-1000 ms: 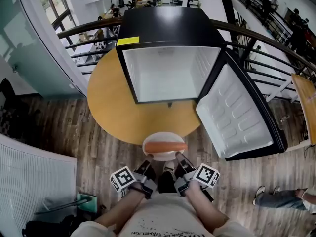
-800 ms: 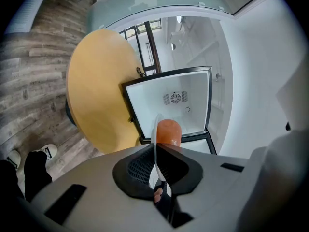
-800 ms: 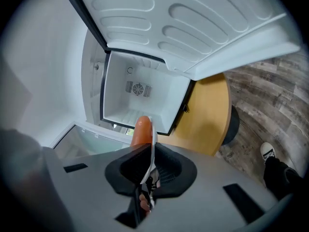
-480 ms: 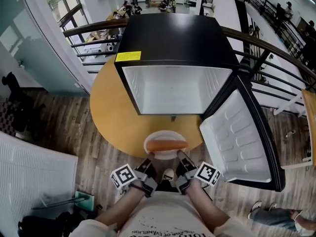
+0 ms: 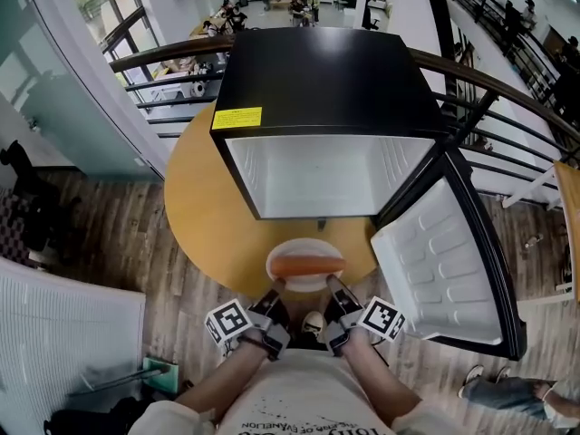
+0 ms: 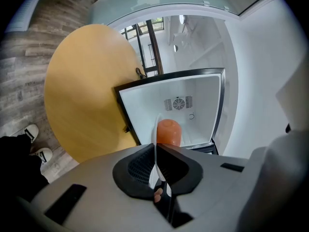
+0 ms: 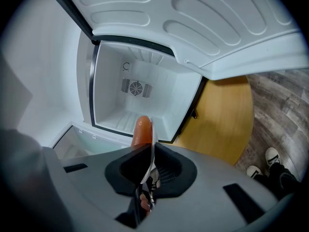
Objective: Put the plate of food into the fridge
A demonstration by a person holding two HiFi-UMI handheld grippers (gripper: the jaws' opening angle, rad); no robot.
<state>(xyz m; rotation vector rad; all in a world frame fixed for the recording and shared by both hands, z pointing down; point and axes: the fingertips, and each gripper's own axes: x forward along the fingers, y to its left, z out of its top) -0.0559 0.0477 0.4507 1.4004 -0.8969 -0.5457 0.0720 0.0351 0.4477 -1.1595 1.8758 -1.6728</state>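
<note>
A white plate [image 5: 304, 277] carrying an orange sausage [image 5: 304, 265] hangs over the near edge of the round wooden table [image 5: 204, 216], just in front of the open black fridge [image 5: 326, 71]. My left gripper [image 5: 275, 292] is shut on the plate's left rim and my right gripper [image 5: 334, 290] on its right rim. In the left gripper view the plate [image 6: 156, 144] shows edge-on between the jaws of the left gripper [image 6: 155, 152], with the sausage [image 6: 168, 132] beyond. The right gripper [image 7: 150, 153] likewise pinches the plate [image 7: 153, 146] beside the sausage [image 7: 143, 130]. The fridge's white inside [image 5: 331, 179] holds nothing.
The fridge door [image 5: 444, 265] stands swung open to the right, its white inner shelves facing up. A curved railing [image 5: 154, 53] runs behind the table. Wooden floor [image 5: 118, 243] surrounds it, and the person's shoes [image 5: 313, 320] show below the plate.
The plate, held by both grippers, has come forward from over the floor to over the table's near edge, closer to the fridge opening.
</note>
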